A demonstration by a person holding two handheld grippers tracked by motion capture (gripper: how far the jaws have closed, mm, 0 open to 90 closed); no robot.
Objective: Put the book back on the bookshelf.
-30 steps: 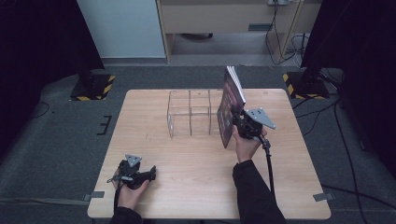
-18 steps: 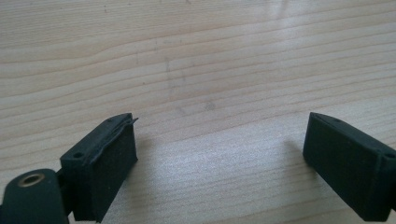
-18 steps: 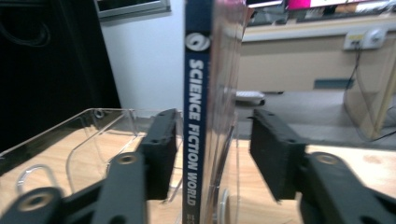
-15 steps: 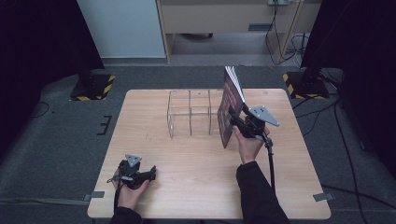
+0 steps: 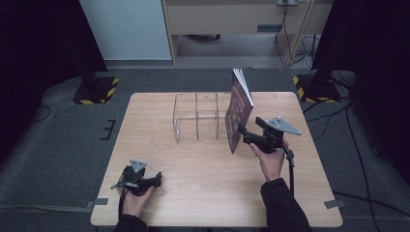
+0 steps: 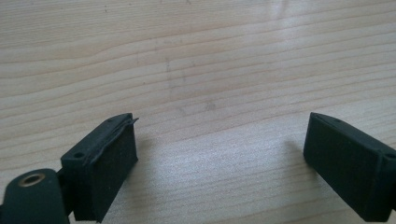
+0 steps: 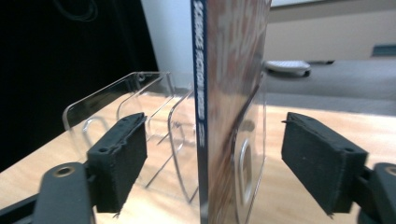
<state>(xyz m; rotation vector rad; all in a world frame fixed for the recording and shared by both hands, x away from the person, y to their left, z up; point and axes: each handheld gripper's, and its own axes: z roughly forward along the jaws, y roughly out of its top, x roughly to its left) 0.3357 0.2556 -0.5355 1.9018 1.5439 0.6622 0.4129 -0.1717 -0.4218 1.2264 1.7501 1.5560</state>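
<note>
A book [image 5: 240,108] with a dark reddish cover stands upright at the right end of a clear acrylic rack [image 5: 198,118] in the middle of the table. In the right gripper view its spine [image 7: 200,93] faces me, beside the rack's clear dividers [image 7: 140,93]. My right gripper [image 5: 243,133] [image 7: 215,140] points at the book. Its jaws have just been opening, and a gap separates each pad from the covers. My left gripper [image 5: 157,179] [image 6: 219,158] lies open on the bare wood near the front left corner, holding nothing.
The wooden table [image 5: 203,198] stands on grey carpet. A cable [image 5: 291,169] trails from the right gripper along the person's forearm. Behind the table are a pale cabinet [image 5: 130,29] and stands with yellow-black bases [image 5: 96,92].
The right gripper's jaws have parted from the book and the hand has drawn back a little to the right. The book stays upright. The left gripper has not moved.
</note>
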